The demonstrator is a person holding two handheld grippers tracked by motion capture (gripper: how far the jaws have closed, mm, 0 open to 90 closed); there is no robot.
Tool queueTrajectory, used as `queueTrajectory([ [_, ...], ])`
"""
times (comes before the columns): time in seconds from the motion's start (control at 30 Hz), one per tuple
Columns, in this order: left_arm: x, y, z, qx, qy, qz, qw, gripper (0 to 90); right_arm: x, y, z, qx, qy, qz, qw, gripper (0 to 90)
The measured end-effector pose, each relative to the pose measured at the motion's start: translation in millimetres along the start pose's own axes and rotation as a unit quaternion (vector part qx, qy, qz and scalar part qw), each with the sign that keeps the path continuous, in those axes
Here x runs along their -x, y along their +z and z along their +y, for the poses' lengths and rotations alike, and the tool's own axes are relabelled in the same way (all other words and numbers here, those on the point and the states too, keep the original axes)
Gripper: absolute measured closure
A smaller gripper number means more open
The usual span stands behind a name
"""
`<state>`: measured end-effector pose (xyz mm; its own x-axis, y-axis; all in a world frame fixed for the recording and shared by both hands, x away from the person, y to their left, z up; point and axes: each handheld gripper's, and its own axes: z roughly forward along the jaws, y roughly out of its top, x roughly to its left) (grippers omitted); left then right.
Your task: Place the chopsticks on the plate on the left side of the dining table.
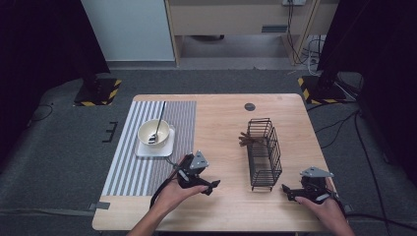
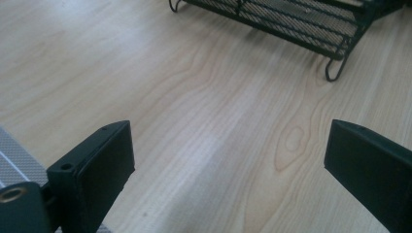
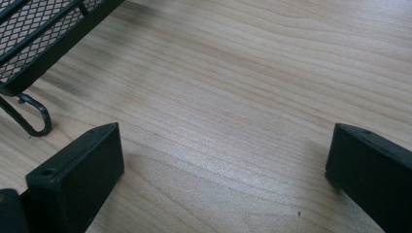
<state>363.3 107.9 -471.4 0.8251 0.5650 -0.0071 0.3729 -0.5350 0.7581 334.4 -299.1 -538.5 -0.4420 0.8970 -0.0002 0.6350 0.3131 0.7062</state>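
My left gripper (image 1: 210, 185) rests low over the wooden table (image 1: 221, 123) near its front edge, just right of the striped placemat (image 1: 147, 172). Its jaws stand wide apart over bare wood in the left gripper view (image 2: 228, 141). My right gripper (image 1: 290, 191) sits at the front right, pointing toward the near end of a black wire basket (image 1: 263, 152). It is open too, with nothing between its jaws (image 3: 226, 145). The basket's mesh base and a curled foot show ahead of each gripper (image 2: 291, 22) (image 3: 34, 29). Brown wooden pieces (image 1: 247, 139) stick out of the basket's left side.
A cream bowl (image 1: 154, 132) with a long-handled utensil (image 1: 159, 120) leaning in it stands on a white square plate (image 1: 167, 147) on the placemat. A dark round cap (image 1: 250, 106) is set in the table's far side. Bare wood lies between the two grippers.
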Motion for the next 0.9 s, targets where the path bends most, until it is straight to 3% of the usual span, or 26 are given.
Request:
queueTrajectory([
  [0.07,-4.4,-2.7,5.2,-0.003,-0.003,-0.005,1.0000,4.0,-0.1,0.0,0.0,0.000,0.000,0.000,1.0000,0.2],
  [0.37,-17.3,-11.9,25.6,0.009,0.016,0.008,0.9998,8.6,-0.1,0.0,0.0,0.000,0.000,0.000,1.0000,0.2],
  [0.67,-21.7,-14.5,47.7,0.027,0.016,0.002,0.9995,13.8,0.0,0.0,-0.1,0.000,0.000,0.001,1.0000,0.2],
  [0.9,-24.2,-16.5,61.8,0.044,0.024,-0.008,0.9987,26.6,0.3,-0.2,-0.2,0.000,-0.002,0.002,1.0000,0.2],
])
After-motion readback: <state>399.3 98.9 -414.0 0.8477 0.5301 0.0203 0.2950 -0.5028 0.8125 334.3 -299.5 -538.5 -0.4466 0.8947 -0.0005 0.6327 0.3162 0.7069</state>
